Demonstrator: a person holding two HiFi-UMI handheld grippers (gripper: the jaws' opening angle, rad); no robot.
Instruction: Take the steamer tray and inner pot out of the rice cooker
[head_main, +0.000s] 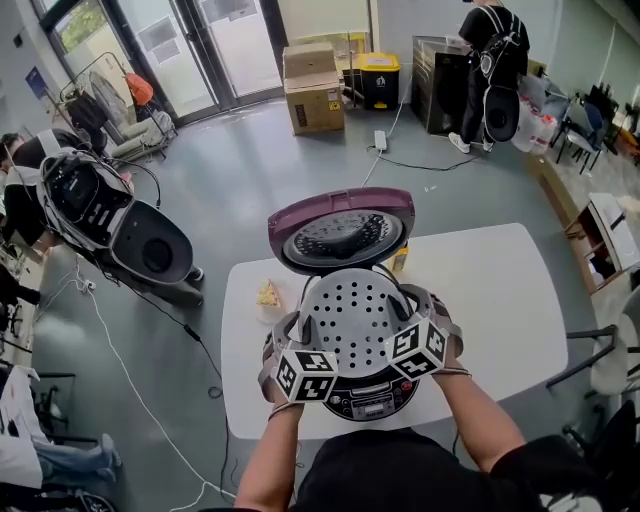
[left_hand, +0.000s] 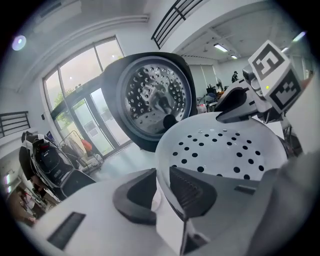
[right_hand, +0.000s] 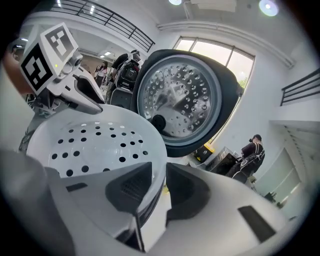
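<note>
Left gripper (left_hand: 163, 186) and right gripper (right_hand: 159, 186) each pinch the thin rim of the steamer tray (head_main: 360, 315), held just over the rice cooker (head_main: 373, 402); uneven lifting could tilt it loose or knock the far open lid (head_main: 343, 234).

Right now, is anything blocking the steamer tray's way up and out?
Nothing visible does. The left gripper and right gripper grip the steamer tray by its rim; the open lid stands behind it, not above.

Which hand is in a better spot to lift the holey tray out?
Neither alone. The left gripper and right gripper each pinch opposite sides of the steamer tray rim, above the rice cooker, so both should probably lift together.
</note>
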